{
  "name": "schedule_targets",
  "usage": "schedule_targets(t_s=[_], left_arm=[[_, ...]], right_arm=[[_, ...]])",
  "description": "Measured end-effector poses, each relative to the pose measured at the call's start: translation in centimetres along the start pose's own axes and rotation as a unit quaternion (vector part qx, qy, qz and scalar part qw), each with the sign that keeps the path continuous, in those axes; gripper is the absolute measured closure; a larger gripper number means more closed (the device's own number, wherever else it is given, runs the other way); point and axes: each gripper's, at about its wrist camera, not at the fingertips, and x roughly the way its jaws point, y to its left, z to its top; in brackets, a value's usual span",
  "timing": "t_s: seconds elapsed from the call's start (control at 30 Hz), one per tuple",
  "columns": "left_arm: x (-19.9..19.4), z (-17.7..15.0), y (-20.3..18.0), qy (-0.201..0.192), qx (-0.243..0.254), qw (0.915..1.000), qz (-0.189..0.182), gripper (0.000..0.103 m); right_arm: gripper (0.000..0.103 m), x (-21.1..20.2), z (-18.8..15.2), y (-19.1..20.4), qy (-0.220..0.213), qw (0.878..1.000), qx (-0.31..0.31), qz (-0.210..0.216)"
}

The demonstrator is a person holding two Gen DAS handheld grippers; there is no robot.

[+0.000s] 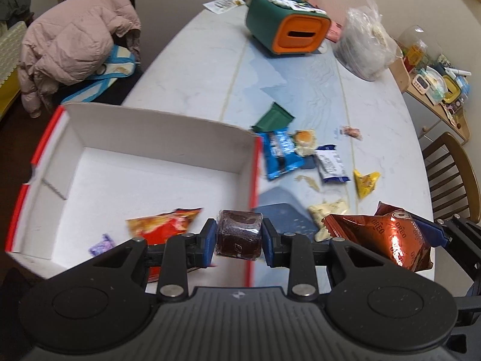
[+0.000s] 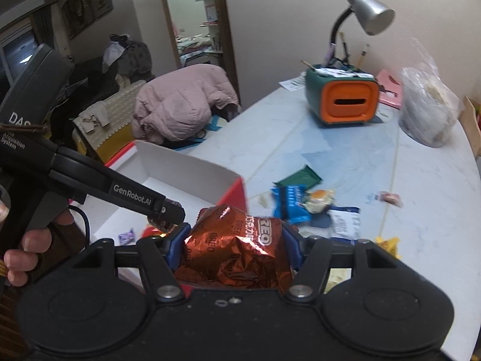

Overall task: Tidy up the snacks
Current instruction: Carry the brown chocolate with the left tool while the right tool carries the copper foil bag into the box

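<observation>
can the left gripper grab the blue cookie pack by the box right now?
Probably not: the left gripper is already shut on a dark brown wrapped cake. The blue cookie pack lies uncovered on the table beside the box, reachable once the cake is dropped.

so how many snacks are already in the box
2: an orange-red packet and a small purple sweet, both on the floor of the box at its near edge. The left gripper may hide more.
</observation>
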Motion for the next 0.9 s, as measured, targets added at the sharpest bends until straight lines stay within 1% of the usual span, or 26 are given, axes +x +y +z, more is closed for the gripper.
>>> schedule_targets(t_s=[0.23, 0.47, 0.67, 0.9], left_arm=[[-1.5, -0.5, 4.8, -0.006, -0.008, 0.9999, 0.014, 0.072], [-1.5, -0.4, 9.2, -0.005, -0.017, 0.9994, 0.030, 0.072], [-0.6, 0.2, 12.7, 0.001, -0.025, 0.9986, 0.047, 0.072], [2.0, 1.1, 15.4, 0.018, -0.026, 0.9975, 0.064, 0.072]], right_arm=[[0.040, 1.6, 0.6, 4.6, 0.003, 1.000, -0.019, 0.006], [0.040, 4.3, 1.2, 8.3, 0.011, 0.999, -0.040, 0.010], [0.040, 7.5, 1.8, 10.6, 0.022, 0.998, -0.056, 0.010], [0.040, 12.1, 2.1, 12.1, 0.046, 0.996, -0.075, -0.004]])
